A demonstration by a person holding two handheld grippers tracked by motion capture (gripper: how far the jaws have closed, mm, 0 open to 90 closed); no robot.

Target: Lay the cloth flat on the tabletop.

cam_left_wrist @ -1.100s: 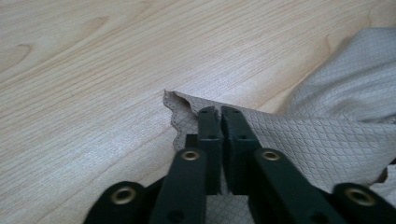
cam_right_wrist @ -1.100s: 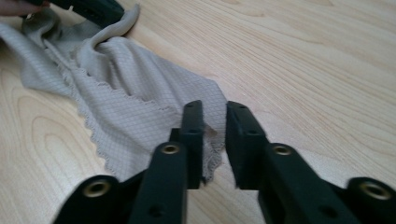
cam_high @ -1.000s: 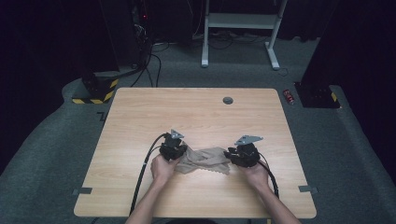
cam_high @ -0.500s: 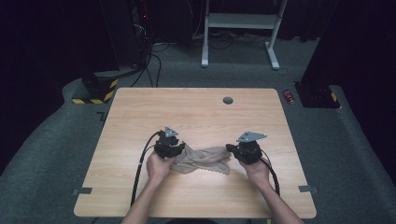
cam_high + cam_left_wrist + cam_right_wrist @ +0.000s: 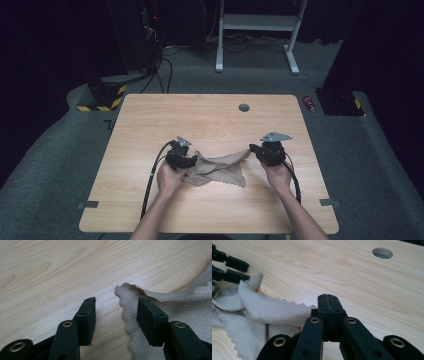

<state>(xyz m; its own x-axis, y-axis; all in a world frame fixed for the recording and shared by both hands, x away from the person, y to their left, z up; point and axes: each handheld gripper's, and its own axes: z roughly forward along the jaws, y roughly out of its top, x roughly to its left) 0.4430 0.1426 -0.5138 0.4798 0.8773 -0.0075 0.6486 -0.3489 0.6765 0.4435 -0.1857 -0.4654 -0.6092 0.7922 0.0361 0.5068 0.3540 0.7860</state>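
A beige cloth (image 5: 220, 169) with a scalloped edge lies crumpled on the wooden table (image 5: 200, 120) between my two grippers. My left gripper (image 5: 192, 160) rests at the cloth's left end. Its jaws have just been opening, and in the left gripper view the left gripper (image 5: 116, 302) stands open, with the cloth's wavy edge (image 5: 125, 312) lying flat on the wood between the pads, untouched. My right gripper (image 5: 252, 149) is shut on the cloth's right corner and holds it a little above the table. In the right gripper view the right gripper (image 5: 327, 298) pinches that corner of the cloth (image 5: 269, 310), which stretches back toward the left gripper (image 5: 234, 270).
A round cable hole (image 5: 244, 107) sits near the table's far edge. On the floor beyond are a red can (image 5: 310, 102), a yellow-and-black striped base (image 5: 102, 100) and white frame legs (image 5: 220, 45). Bare wood lies on all sides of the cloth.
My right gripper has closed on the cloth's corner and moved right and up, drawing the cloth out. My left gripper's jaws have opened and let go of the cloth.
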